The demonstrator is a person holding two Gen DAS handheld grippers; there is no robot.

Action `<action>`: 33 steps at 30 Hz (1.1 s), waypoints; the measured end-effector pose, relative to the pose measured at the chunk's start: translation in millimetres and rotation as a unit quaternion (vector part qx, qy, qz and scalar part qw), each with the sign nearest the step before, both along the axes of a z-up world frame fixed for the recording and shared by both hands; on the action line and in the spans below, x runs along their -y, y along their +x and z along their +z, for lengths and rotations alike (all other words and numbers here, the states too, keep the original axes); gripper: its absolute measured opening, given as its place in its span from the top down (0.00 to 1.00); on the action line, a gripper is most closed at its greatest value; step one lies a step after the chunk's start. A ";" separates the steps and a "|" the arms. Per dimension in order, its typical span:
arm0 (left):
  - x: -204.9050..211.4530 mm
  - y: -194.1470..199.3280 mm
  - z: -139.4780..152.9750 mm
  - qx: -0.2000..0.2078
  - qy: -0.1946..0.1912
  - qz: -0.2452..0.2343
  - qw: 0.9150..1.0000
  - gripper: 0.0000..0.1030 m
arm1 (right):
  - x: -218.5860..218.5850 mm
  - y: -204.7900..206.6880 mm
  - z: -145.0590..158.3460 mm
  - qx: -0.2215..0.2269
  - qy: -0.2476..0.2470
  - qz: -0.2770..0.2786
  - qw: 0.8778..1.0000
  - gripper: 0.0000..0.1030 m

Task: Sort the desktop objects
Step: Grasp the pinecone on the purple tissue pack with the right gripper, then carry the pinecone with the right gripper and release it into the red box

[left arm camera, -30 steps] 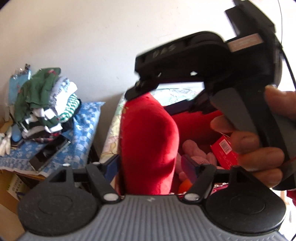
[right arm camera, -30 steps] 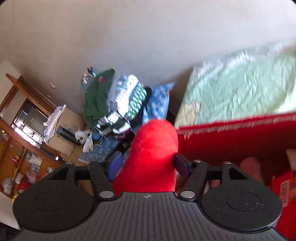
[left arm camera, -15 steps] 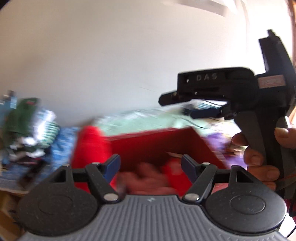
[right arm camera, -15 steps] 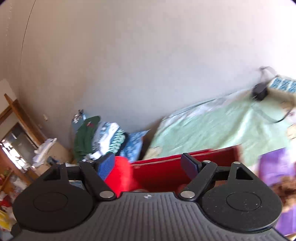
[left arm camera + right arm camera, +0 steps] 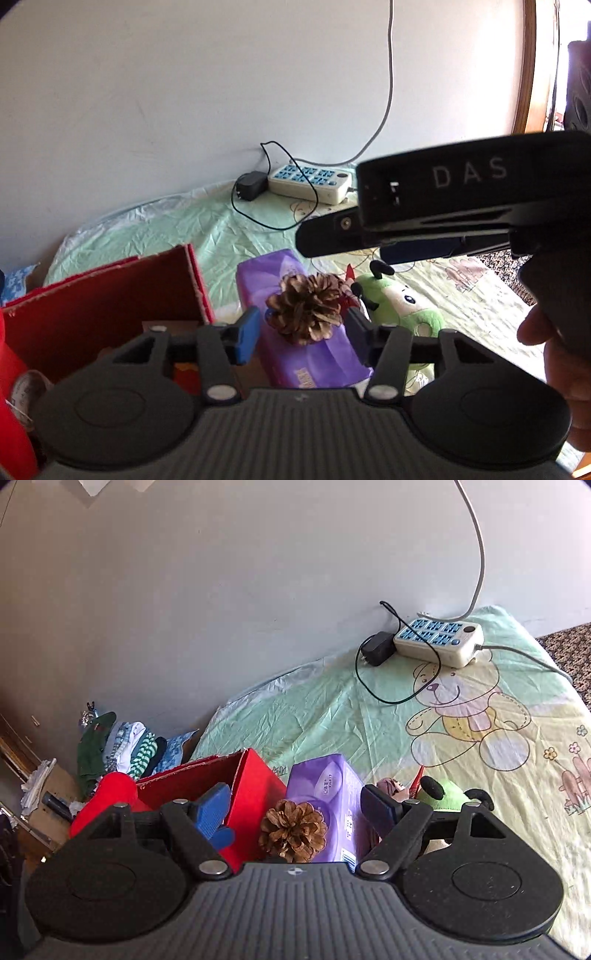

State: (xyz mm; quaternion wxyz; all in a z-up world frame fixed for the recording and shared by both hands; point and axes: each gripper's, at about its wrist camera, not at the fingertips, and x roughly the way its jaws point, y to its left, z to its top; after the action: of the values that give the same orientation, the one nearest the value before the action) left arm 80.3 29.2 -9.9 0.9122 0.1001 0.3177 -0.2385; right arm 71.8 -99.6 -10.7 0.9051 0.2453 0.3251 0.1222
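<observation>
A brown pine cone (image 5: 306,310) lies on top of a purple tissue pack (image 5: 291,354), just right of an open red box (image 5: 103,295). My left gripper (image 5: 301,332) is open, and the cone shows between its blue pads without touching them. My right gripper (image 5: 295,810) is also open, with the same pine cone (image 5: 293,830) low between its fingers. A green plush toy (image 5: 447,794) lies right of the tissue pack (image 5: 325,790). A red plush (image 5: 107,797) sits at the left end of the red box (image 5: 255,786).
A white power strip (image 5: 439,640) with a black charger and cables lies at the back by the wall, on a green bear-print sheet (image 5: 480,716). Folded clothes (image 5: 122,749) are piled beyond the table's left end. A hand (image 5: 554,354) holds the right gripper's body.
Both grippers were shut on the red plush; they let it go at the red box, opened, and swung right until the pine cone and tissue pack came into view.
</observation>
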 end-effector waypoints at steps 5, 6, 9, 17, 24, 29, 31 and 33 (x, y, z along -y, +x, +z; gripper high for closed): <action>11.1 10.7 -15.9 -0.006 0.023 0.022 0.999 0.47 | 1.1 14.4 -13.4 -0.023 0.029 0.047 0.998 0.37; 11.9 11.4 -17.5 -0.010 0.025 0.027 0.999 0.49 | 0.1 18.4 -16.0 -0.030 0.032 0.054 0.998 0.46; 10.3 14.2 -20.7 -0.012 0.028 0.044 0.999 0.52 | -1.5 28.3 -24.4 -0.052 0.037 0.071 0.995 0.60; 9.0 13.9 -10.8 0.000 0.024 0.049 0.999 0.56 | 1.8 25.2 -20.2 -0.037 0.036 0.072 0.996 0.63; -9.4 -4.8 20.7 0.049 0.003 0.056 0.997 0.56 | -5.9 3.6 14.6 0.037 0.027 0.074 0.996 0.63; -52.5 -14.1 32.9 0.062 -0.003 0.091 0.994 0.56 | -44.6 9.3 25.3 0.047 0.035 0.111 0.992 0.63; -76.4 -16.4 32.9 0.059 -0.002 0.112 0.992 0.55 | -67.4 16.0 22.9 0.042 0.042 0.131 0.990 0.63; -99.8 -17.1 31.2 0.052 0.001 0.134 0.990 0.55 | -92.9 21.7 17.9 0.035 0.048 0.151 0.987 0.63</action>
State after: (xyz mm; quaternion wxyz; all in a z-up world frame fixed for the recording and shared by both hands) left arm 63.2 129.0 21.3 0.9513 0.0698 0.2804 -0.1077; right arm 93.5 -6.7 7.1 0.8742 0.2324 0.3202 0.2815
